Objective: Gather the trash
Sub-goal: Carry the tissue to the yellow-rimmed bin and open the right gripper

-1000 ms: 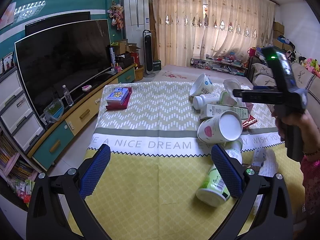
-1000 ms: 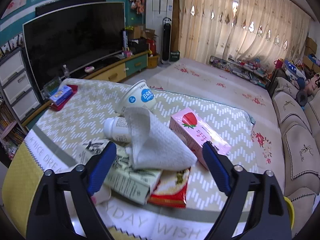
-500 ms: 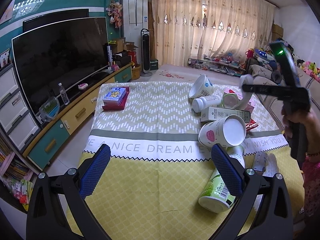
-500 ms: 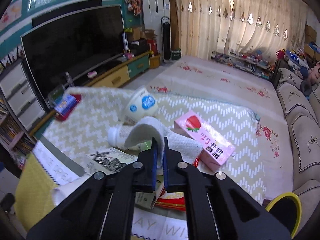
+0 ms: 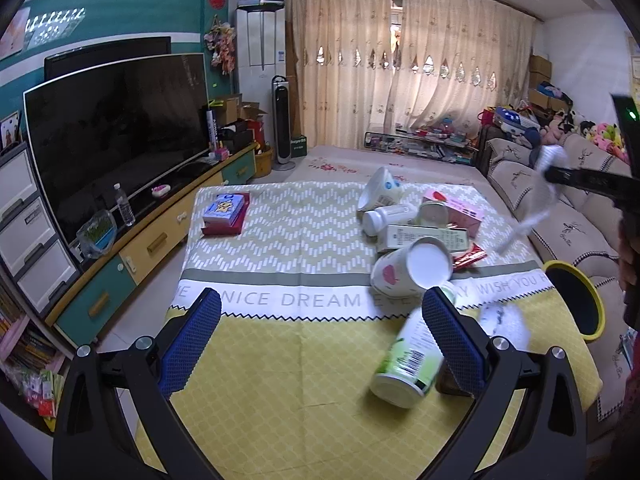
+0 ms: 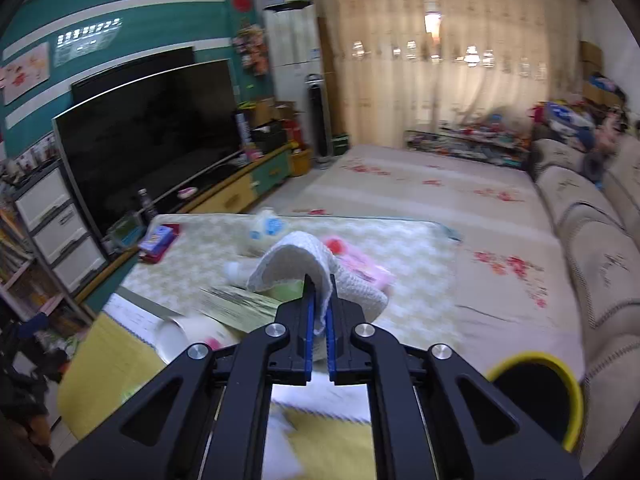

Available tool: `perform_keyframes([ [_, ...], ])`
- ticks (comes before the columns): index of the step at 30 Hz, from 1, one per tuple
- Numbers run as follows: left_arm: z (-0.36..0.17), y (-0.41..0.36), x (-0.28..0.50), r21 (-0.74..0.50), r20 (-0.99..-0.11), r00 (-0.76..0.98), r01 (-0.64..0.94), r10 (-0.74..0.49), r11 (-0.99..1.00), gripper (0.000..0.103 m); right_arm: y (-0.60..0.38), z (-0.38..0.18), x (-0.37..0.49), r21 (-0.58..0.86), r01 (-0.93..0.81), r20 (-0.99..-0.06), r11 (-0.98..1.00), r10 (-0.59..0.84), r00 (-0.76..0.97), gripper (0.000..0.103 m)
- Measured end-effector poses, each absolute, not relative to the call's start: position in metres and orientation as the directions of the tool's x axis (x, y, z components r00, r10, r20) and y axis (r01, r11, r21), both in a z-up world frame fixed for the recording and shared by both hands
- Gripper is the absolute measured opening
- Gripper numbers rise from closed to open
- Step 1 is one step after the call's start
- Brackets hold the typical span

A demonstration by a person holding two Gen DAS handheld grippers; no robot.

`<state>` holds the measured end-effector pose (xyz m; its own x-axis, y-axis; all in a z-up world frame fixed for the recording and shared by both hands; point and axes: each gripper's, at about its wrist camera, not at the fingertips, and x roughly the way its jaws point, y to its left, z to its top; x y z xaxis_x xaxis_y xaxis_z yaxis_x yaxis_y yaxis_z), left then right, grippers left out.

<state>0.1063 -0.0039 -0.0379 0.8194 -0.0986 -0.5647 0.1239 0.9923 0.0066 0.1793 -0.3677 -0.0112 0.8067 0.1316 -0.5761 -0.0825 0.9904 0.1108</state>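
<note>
The left gripper point(image 5: 320, 336) hangs with jaws spread wide and nothing between them over the yellow end of the tablecloth point(image 5: 296, 384), a green-and-white cup point(image 5: 406, 364) lying on its side just past its right finger at about four o'clock. To the right, the right gripper point(image 6: 318, 312) is clamped on a white paper towel point(image 6: 296, 260) (quilted, curled into an arch), which rises from the pads toward twelve o'clock, lifted clear of the trash heap, with the yellow-rimmed bin point(image 6: 536, 392) at four o'clock.

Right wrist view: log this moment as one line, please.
right tongs: shut on paper towel, lifted | left tongs: open, empty | bin: lower right | cups, cartons: on table
</note>
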Motion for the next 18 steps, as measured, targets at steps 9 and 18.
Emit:
perform_keyframes([
  [9, -0.029, -0.025, 0.091, 0.017, -0.569, 0.813, 0.166, -0.127, 0.986, 0.099, -0.482, -0.042, 0.124, 0.053, 0.227, -0.630, 0.972, -0.144, 0.763, 0.005],
  [18, -0.028, -0.047, 0.096, 0.042, -0.594, 0.792, 0.209, -0.144, 0.977, 0.099, -0.555, -0.110, 0.131, 0.007, 0.407, -0.726, 0.913, -0.275, 0.630, 0.011],
])
